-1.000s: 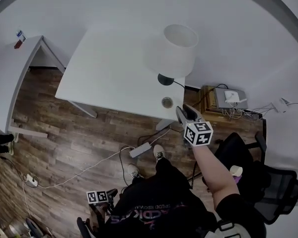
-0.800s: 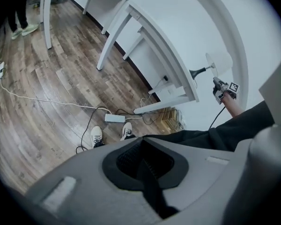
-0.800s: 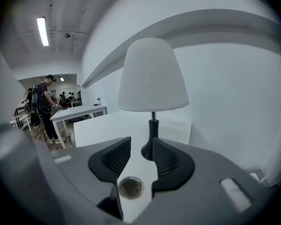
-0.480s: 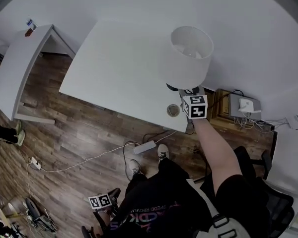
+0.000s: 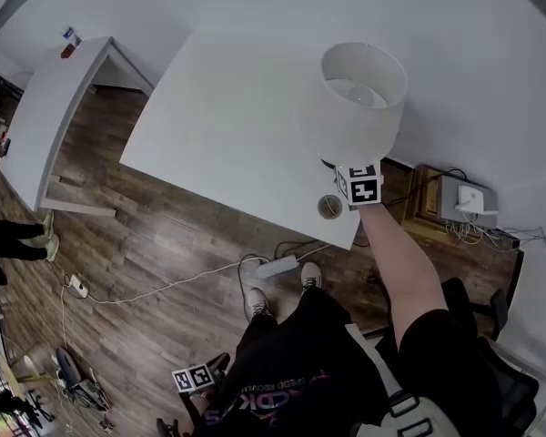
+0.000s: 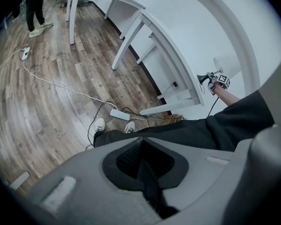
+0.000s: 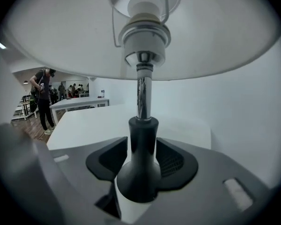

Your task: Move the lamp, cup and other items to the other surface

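Here, the lamp [image 5: 359,98] stands at the near right corner of the white table [image 5: 227,126], with the cup [image 5: 329,208] just beside it. The right gripper [image 7: 140,161], its jaws just opened, flanks the lamp's black base without gripping. The left gripper [image 6: 147,177] hangs low, clenched on nothing.

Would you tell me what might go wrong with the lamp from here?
The right gripper has just been opening its fingers around the lamp at its black neck, not yet gripping; held so low, the wide shade could tip it. The cup stands beside the base near the table edge and may get knocked off.
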Demonstrator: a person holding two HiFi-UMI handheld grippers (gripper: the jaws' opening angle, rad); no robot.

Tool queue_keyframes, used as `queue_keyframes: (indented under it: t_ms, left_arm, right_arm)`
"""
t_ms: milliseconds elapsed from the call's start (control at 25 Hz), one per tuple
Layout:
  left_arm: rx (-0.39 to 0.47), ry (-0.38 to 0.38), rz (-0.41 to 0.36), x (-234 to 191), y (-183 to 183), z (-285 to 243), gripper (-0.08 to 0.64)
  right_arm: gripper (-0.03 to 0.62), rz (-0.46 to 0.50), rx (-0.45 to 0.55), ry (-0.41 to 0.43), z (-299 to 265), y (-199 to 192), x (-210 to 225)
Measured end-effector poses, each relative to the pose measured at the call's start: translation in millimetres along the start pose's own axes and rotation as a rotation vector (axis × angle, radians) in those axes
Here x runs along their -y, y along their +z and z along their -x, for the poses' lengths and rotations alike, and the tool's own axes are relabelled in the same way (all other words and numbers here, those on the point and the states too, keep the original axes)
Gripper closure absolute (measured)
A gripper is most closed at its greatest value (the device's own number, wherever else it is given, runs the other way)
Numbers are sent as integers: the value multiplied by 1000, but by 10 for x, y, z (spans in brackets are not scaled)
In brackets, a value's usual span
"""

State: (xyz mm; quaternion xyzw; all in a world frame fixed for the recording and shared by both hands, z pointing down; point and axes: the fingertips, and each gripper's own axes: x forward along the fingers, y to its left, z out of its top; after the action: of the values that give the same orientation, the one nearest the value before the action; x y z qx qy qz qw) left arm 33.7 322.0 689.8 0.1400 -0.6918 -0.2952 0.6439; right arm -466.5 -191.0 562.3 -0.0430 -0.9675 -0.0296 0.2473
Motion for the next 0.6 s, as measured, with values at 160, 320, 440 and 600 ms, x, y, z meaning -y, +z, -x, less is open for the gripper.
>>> queue_keyframes:
  t_ms: [160, 320, 440, 600]
  left_arm:
    - [40, 3, -20, 28, 184, 39, 561]
    - [52, -5, -13, 15, 180, 79, 561]
    - [36, -4, -10, -32, 128, 95, 561]
    - [10, 10, -11, -132, 72, 106, 561]
  right_arm:
    - [433, -19, -4, -8, -66, -16, 28]
    - [436, -36, -2, -14, -40, -27, 20]
    - [436, -51, -3, -32, -7, -22, 6]
    - [436, -71, 14, -48, 103, -55, -25]
